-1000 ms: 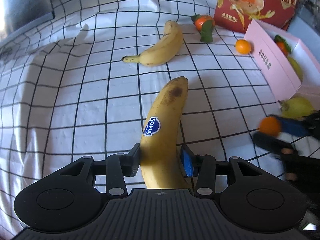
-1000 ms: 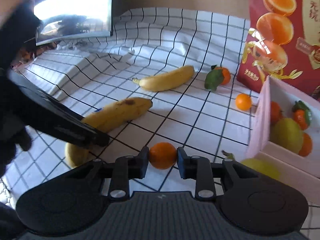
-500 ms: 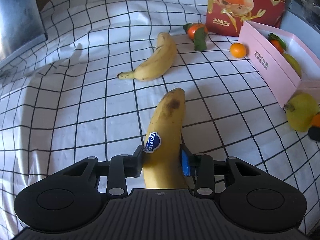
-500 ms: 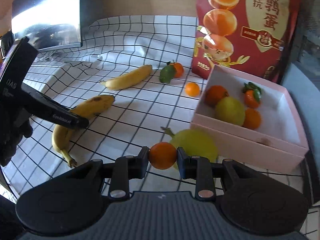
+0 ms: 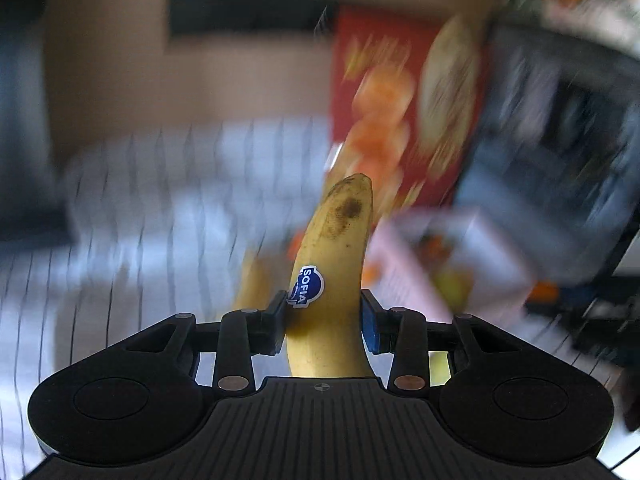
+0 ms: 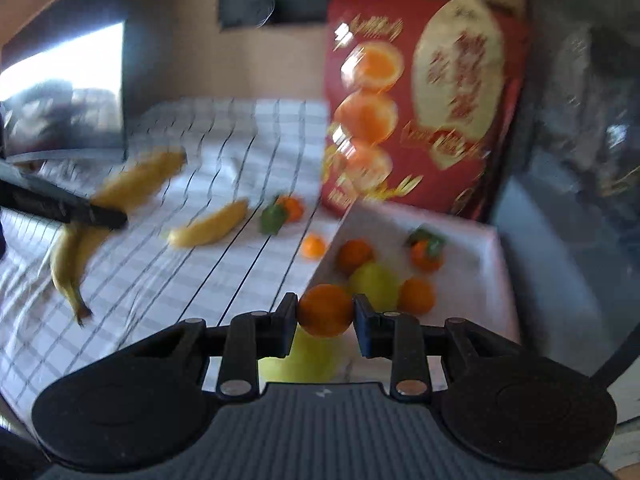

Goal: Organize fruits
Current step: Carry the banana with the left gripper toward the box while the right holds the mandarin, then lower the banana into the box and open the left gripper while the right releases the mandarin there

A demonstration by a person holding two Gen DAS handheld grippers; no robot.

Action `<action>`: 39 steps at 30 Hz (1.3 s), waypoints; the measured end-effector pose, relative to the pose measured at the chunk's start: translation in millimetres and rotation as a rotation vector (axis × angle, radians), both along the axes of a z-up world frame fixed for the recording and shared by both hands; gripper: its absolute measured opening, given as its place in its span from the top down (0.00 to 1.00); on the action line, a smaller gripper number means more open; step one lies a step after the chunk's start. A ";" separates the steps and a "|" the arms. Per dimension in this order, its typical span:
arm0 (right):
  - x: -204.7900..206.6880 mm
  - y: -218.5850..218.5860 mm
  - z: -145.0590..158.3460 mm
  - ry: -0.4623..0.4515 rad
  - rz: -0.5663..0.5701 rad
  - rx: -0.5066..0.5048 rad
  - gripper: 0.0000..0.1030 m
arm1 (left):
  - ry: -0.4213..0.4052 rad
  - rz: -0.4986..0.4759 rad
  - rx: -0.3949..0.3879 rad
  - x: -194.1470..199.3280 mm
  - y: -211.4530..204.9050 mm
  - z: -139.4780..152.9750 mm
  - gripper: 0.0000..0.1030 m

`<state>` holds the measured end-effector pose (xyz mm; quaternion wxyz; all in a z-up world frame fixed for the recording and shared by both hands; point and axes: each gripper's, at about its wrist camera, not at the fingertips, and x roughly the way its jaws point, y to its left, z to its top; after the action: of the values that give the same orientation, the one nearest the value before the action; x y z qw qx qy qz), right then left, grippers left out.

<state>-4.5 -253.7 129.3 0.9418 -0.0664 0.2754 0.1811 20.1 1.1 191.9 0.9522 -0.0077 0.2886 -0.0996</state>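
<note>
My left gripper [image 5: 324,320] is shut on a yellow banana [image 5: 332,260] with a blue sticker, held up off the checked cloth, tip pointing away. The right wrist view shows that banana [image 6: 132,184] hanging in the air at the left, with one dark finger [image 6: 80,210] across it. My right gripper [image 6: 326,316] is shut on a small orange [image 6: 326,310], above the near left corner of the pink box [image 6: 472,240]. The box holds several oranges and a yellow-green fruit [image 6: 374,284]. The left wrist view is badly blurred.
On the checked cloth [image 6: 224,144] lie a second banana [image 6: 208,224], a leafy mandarin [image 6: 284,212] and a small orange [image 6: 313,247]. Another yellow-green fruit [image 6: 304,360] sits under my right gripper. A red bag [image 6: 420,112] stands behind the box; a screen [image 6: 64,100] is at the left.
The left gripper has closed on the banana and lifted it off the cloth. The right gripper carried its orange up and right, from beside the loose yellow-green fruit to the box's corner.
</note>
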 end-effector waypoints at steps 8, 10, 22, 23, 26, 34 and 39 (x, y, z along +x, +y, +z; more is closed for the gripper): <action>-5.7 -41.4 33.8 -0.111 -0.099 0.002 0.72 | -0.062 -0.179 -0.144 92.0 -81.7 59.7 0.59; -9.6 -50.1 31.1 -0.107 -0.115 0.000 0.72 | 0.012 -0.188 -0.163 117.4 -111.5 43.4 0.59; -29.6 -98.2 -11.8 -0.004 -0.247 0.019 0.72 | 0.392 -0.113 -0.140 201.0 -226.5 -103.1 0.60; -30.1 -99.9 -15.2 0.004 -0.246 0.021 0.72 | 0.398 -0.106 -0.139 202.4 -228.4 -106.4 0.60; -28.8 -106.1 -26.3 0.039 -0.250 0.037 0.72 | 0.394 -0.110 -0.116 205.2 -237.1 -113.2 0.60; -18.6 -110.4 -42.3 0.090 -0.251 0.066 0.72 | 0.355 -0.120 -0.020 218.3 -252.1 -128.5 0.60; -15.3 -109.9 -49.1 0.114 -0.249 0.063 0.72 | 0.376 -0.159 -0.028 224.4 -251.6 -138.1 0.59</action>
<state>-19.8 -363.6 80.2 0.9414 0.0084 0.3289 0.0747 244.5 -250.5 53.9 0.8705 -0.0167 0.4595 -0.1754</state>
